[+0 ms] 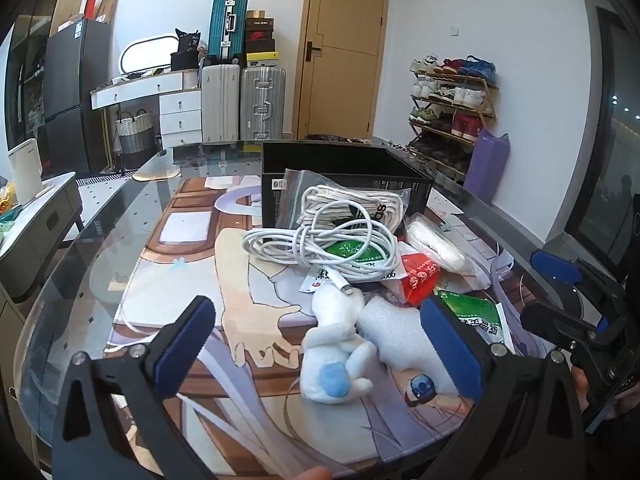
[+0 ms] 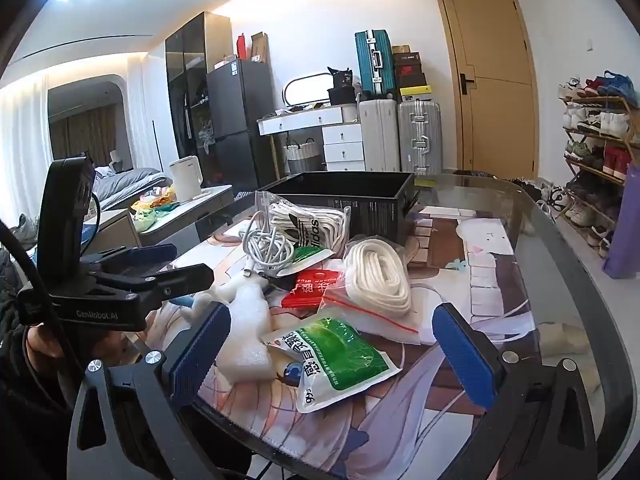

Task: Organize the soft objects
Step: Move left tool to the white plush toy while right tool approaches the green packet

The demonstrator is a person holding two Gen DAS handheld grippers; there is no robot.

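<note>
A white plush toy (image 1: 336, 356) with a blue tail lies on the printed mat between the wide-open fingers of my left gripper (image 1: 320, 354), untouched. Beside it sits a white foam piece (image 1: 394, 330) (image 2: 250, 332). My right gripper (image 2: 334, 354) is open above a green and white packet (image 2: 338, 354) (image 1: 478, 320). Behind lie a red packet (image 2: 310, 288) (image 1: 420, 276), bagged white rope (image 2: 378, 276) (image 1: 438, 246), a coiled white cable (image 1: 320, 246) (image 2: 266, 248) and bagged white socks (image 1: 348, 204) (image 2: 308, 224). An open black box (image 1: 344, 176) (image 2: 352, 196) stands behind the pile.
The mat covers a dark glass table (image 1: 100, 232) (image 2: 560, 248) whose curved edge runs around the pile. The left gripper's body (image 2: 112, 280) shows at the left of the right wrist view. Suitcases (image 1: 240, 104), a door and a shoe rack (image 1: 452, 112) stand beyond the table.
</note>
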